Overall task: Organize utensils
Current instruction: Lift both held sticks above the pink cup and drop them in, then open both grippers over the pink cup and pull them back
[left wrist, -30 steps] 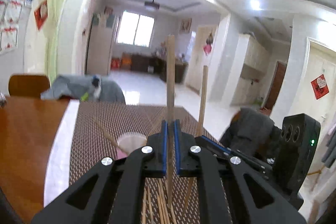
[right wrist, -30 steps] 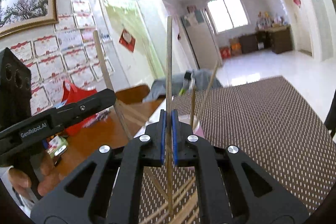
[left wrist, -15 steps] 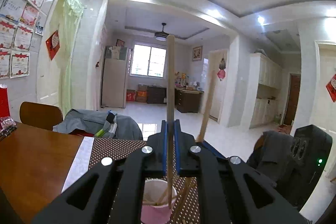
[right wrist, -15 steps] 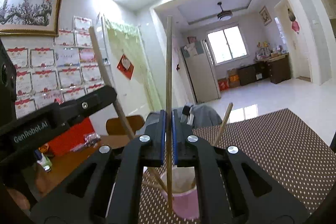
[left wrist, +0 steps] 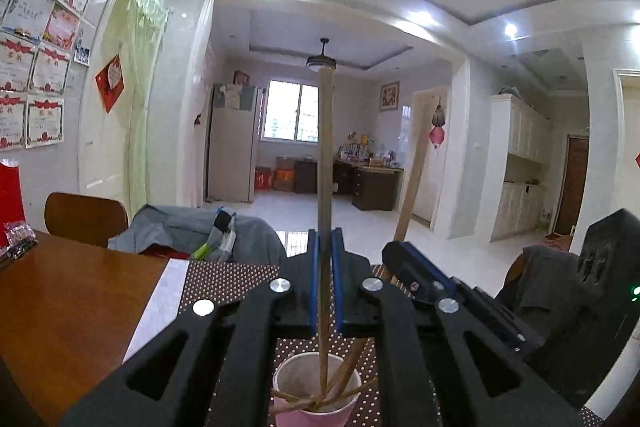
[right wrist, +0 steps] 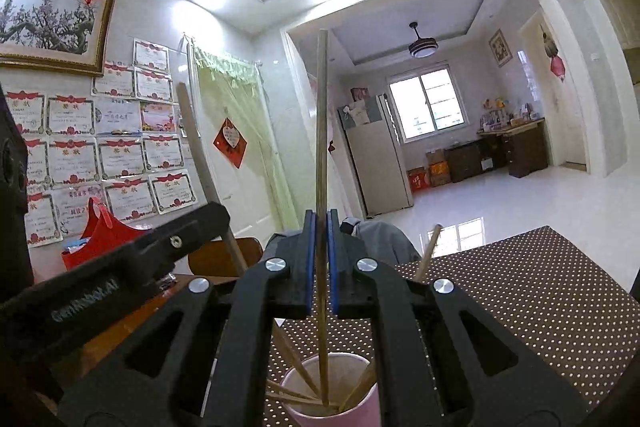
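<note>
A pink cup (left wrist: 316,417) stands on the dotted brown mat, with several wooden chopsticks in it; it also shows in the right wrist view (right wrist: 362,409). My left gripper (left wrist: 325,247) is shut on an upright chopstick (left wrist: 325,155) whose lower end reaches into the cup. My right gripper (right wrist: 321,227) is shut on another upright chopstick (right wrist: 321,123), its lower end also inside the cup. Both grippers hang just above the cup, side by side. The right gripper's body (left wrist: 452,291) shows in the left view, the left one (right wrist: 104,275) in the right view.
The wooden table (left wrist: 60,307) lies to the left of the dotted mat (right wrist: 520,299). A chair (left wrist: 84,215) and a grey garment (left wrist: 192,231) stand at the far table edge. A red bag (right wrist: 100,231) sits at the wall side.
Both grippers have come closer over the cup with their chopsticks. The chopstick ends now reach down into the cup. The loose chopsticks on the mat are out of view.
</note>
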The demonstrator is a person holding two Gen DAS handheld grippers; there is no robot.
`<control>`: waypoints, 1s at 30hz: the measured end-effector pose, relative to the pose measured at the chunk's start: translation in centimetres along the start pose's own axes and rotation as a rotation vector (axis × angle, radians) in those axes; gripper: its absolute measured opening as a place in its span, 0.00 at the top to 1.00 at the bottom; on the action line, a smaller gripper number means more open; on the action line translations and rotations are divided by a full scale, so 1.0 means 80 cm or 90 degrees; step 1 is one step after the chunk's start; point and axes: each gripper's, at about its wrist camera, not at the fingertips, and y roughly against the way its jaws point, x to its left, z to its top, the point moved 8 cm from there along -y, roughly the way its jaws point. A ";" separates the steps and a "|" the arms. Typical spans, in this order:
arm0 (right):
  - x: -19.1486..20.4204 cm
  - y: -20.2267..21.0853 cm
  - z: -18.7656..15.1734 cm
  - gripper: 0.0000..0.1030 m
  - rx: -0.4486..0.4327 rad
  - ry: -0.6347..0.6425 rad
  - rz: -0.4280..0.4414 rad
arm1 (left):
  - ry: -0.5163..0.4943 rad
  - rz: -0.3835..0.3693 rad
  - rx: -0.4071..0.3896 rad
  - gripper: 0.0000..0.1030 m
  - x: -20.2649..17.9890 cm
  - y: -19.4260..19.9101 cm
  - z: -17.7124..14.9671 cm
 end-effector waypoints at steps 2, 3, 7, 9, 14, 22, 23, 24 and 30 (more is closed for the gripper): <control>-0.001 0.000 -0.004 0.94 0.006 0.003 -0.002 | 0.003 0.000 0.007 0.94 0.002 -0.004 -0.005; 0.000 0.001 -0.006 0.94 0.007 0.009 -0.004 | 0.004 0.001 0.009 0.94 0.003 -0.005 -0.006; 0.005 0.000 -0.008 0.94 0.013 0.016 -0.006 | 0.011 -0.003 0.023 0.93 0.002 -0.008 -0.012; 0.005 0.000 -0.007 0.94 0.014 0.019 -0.008 | 0.012 0.001 0.025 0.93 0.004 -0.009 -0.013; 0.005 0.001 -0.010 0.94 0.021 0.021 -0.014 | 0.013 0.008 0.028 0.78 0.010 -0.008 -0.012; 0.009 0.003 -0.012 0.94 0.031 0.028 -0.022 | 0.012 0.014 0.034 0.78 0.014 -0.004 -0.016; 0.009 0.003 -0.012 0.94 0.032 0.029 -0.023 | 0.013 0.016 0.036 0.78 0.016 -0.004 -0.016; 0.009 0.004 -0.013 0.94 0.034 0.030 -0.024 | 0.013 0.018 0.037 0.78 0.016 -0.004 -0.016; 0.008 0.008 -0.014 0.94 0.040 0.031 -0.029 | 0.013 0.024 0.040 0.74 0.019 -0.003 -0.016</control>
